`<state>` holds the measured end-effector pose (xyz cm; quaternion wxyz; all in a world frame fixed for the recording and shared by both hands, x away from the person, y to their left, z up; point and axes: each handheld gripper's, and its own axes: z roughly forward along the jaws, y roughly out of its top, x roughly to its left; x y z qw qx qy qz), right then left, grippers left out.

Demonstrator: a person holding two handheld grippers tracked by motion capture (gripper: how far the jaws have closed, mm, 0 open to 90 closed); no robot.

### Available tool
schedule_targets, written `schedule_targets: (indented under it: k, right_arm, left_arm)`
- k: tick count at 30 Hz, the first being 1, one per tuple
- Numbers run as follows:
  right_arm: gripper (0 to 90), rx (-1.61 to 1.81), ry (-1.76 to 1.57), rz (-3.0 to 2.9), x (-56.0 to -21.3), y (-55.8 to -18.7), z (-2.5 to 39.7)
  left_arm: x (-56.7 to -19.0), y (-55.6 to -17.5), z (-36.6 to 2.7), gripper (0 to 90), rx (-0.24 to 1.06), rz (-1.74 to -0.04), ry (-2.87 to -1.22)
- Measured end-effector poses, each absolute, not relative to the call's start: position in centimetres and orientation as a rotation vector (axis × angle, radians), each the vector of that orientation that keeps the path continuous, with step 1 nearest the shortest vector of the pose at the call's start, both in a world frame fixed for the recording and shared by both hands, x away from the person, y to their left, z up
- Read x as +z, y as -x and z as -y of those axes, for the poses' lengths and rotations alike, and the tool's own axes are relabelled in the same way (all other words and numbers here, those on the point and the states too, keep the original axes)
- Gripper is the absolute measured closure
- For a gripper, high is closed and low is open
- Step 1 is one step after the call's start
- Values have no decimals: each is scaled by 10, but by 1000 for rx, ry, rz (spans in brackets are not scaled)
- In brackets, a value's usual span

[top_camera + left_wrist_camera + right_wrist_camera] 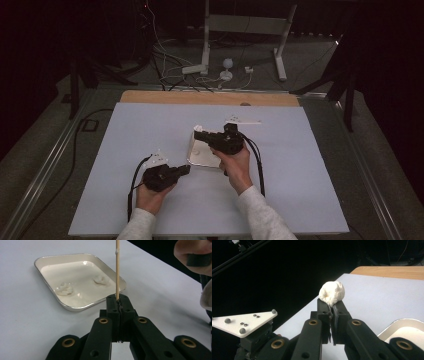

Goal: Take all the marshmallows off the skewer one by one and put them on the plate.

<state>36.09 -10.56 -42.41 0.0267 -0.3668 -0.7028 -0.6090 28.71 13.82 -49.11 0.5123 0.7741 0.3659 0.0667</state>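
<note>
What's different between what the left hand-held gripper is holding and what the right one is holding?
The left hand-held gripper pinches a thin wooden stick standing straight up; the right hand-held gripper pinches a round white dough ball. The stick is long, tan and rigid; the ball is squat, white and looks soft. Both grippers are closed on their loads, near the white tray.

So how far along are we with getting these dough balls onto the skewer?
Done: the left gripper is shut on the skewer, upright and bare apart from a white speck, and the right gripper is shut on one dough ball. In hand: bringing them together. Left: threading that ball, probably then the two lumps in the tray.
</note>
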Motion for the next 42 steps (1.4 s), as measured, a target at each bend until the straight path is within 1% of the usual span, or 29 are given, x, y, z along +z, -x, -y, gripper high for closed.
schedule_targets:
  k: [18,20,22,27,29,35,37,39,40,42]
  right_arm:
    - [867,-1912,1108,2142,-425,-363,110]
    - [869,-1922,1112,2138,-425,-363,111]
    - [876,-2017,1152,2058,-415,-366,123]
    - [874,-1987,1141,2169,-399,-365,135]
    - [873,-1959,1148,2206,-402,-365,138]
    - [859,-1861,1194,2277,-425,-365,138]
    - [854,-1852,1196,2287,-426,-365,138]
    - [833,-1816,1212,2314,-428,-366,137]
    - [797,-1788,1219,2324,-430,-367,136]
    - [787,-1771,1229,2330,-431,-368,136]
  left_arm:
    - [-492,-284,-139,900,174,-866,-1876]
    - [-494,-283,-136,900,186,-872,-1916]
    - [-500,-281,-133,900,194,-874,-1961]
    - [-498,-283,-134,900,165,-876,-1916]
    - [-497,-282,-134,900,162,-877,-1907]
    - [-494,-283,-134,900,166,-872,-1893]
    - [-494,-283,-134,900,166,-872,-1892]
    - [-494,-284,-134,900,163,-875,-1891]
    - [-494,-284,-134,900,164,-876,-1891]
    - [-493,-284,-134,900,167,-880,-1890]
